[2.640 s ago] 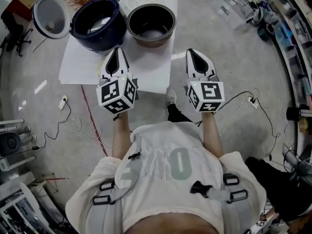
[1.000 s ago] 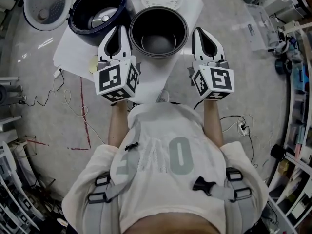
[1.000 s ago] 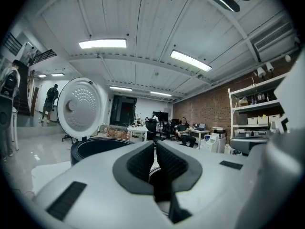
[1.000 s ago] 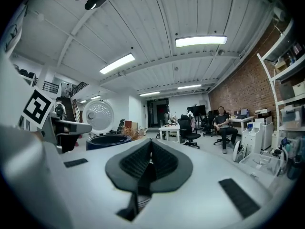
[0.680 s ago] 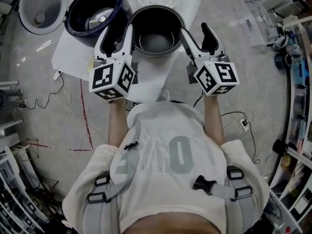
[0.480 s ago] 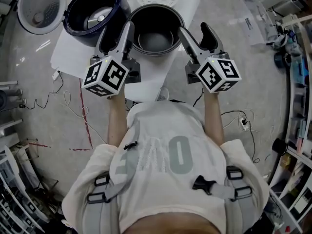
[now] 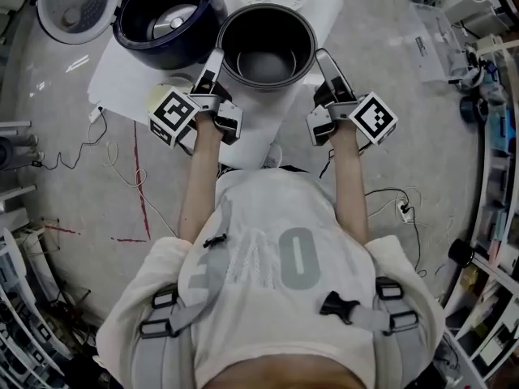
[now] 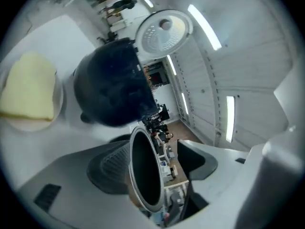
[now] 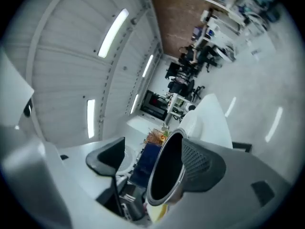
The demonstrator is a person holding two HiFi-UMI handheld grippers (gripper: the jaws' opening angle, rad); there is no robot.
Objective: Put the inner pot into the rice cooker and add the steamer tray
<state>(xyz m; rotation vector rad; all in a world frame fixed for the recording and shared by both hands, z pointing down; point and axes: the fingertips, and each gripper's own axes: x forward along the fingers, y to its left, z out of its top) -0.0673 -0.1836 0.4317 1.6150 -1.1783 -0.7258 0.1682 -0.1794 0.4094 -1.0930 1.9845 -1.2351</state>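
Left gripper (image 7: 215, 60) and right gripper (image 7: 323, 58), jaws just opened, are straddling opposite rims of the dark round metal inner pot (image 7: 266, 35), seemingly unclamped.

My head view sits high over the near edge of the worktop (image 7: 130, 83) and faces steeply down from well back, taking in the whole inner pot (image 7: 266, 43) and the rice cooker (image 7: 166, 19). The left gripper view rides the left tongs (image 8: 152, 163), rolled sideways, and looks level across the pot's rim from very close, toward the cooker. The right gripper view, on the right tongs (image 9: 155, 163), does likewise from the pot's opposite side. All three views share the pot and the cooker.
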